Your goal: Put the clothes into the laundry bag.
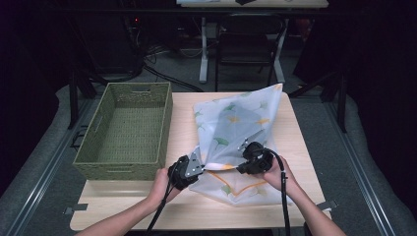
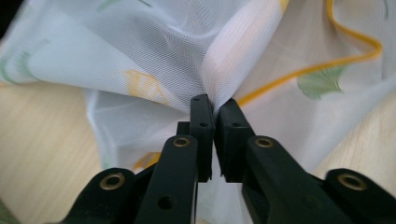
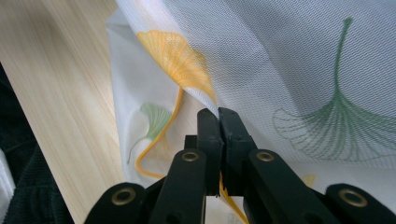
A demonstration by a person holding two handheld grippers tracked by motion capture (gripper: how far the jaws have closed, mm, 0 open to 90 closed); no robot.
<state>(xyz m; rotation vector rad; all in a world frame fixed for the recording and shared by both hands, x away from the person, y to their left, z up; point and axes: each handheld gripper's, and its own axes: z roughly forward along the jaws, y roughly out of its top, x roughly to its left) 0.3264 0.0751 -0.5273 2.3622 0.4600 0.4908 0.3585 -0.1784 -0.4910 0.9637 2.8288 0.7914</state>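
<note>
In the high view a thin white cloth (image 1: 231, 132) printed with green and yellow leaves lies on the right half of a pale wooden table (image 1: 196, 206), its far corner lifted and reaching past the table's far edge. No brand, label or writing can be read on anything. The left gripper (image 1: 195, 164) pinches the cloth at its near left edge, and the right gripper (image 1: 244, 146) pinches it a little farther right; a hand backs each one. A green woven basket (image 1: 125, 130) stands on the left half of the table, just beside the cloth and apart from the grippers. Beyond the table stand a dark chair (image 1: 246, 44) and a white desk leg (image 1: 203, 49) among floor cables.

In the left gripper view the jaws are closed on a gathered fold of the cloth (image 2: 154, 56), whose yellow border curves off to the right over the tabletop (image 2: 42, 140).

In the right gripper view the jaws are clamped on the cloth's (image 3: 299, 65) edge beside a yellow leaf, mesh hanging above, and the wooden tabletop (image 3: 60, 93) lies to the left.
</note>
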